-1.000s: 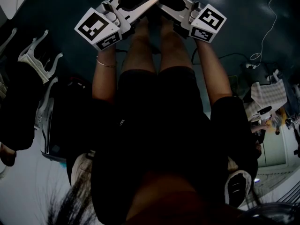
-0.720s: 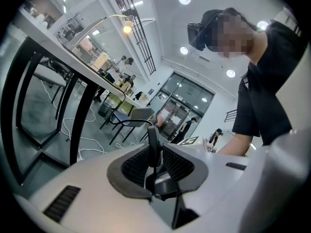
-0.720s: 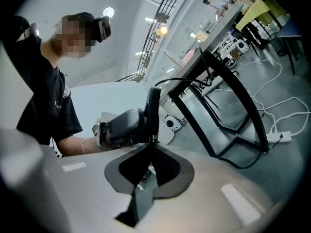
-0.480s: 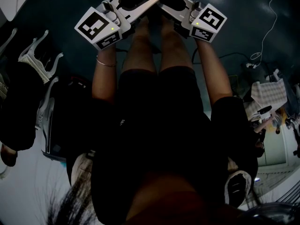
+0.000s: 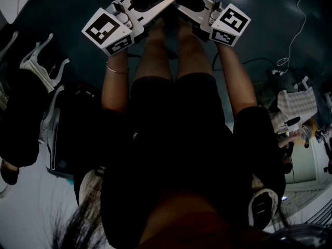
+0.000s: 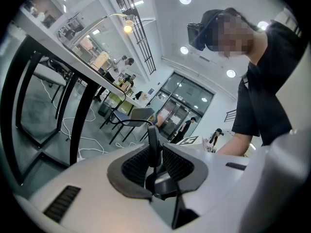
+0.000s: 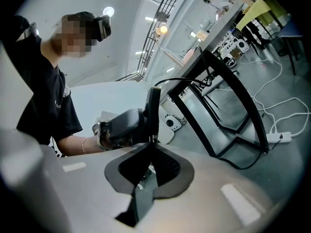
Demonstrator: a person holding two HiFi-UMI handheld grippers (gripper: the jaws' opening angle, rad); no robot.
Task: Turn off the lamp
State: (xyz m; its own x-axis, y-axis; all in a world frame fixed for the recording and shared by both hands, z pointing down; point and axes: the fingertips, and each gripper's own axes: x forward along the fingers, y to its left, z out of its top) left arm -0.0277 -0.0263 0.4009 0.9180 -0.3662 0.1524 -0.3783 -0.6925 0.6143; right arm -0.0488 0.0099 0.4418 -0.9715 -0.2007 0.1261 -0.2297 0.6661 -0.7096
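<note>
Nothing has shifted since the earlier frames: both pairs of tongs hang where they were above the person's legs [image 5: 155,51], tips close together. On the left, the left tongs [image 6: 153,140] are clenched with nothing between them, pointing past a black-legged bench [image 6: 63,57]. Above that bench the lamp [image 6: 128,28] burns, well apart from both pairs. On the right, the right tongs [image 7: 154,106] are likewise clenched and empty, and their view shows the lit lamp far off at upper centre.
</note>
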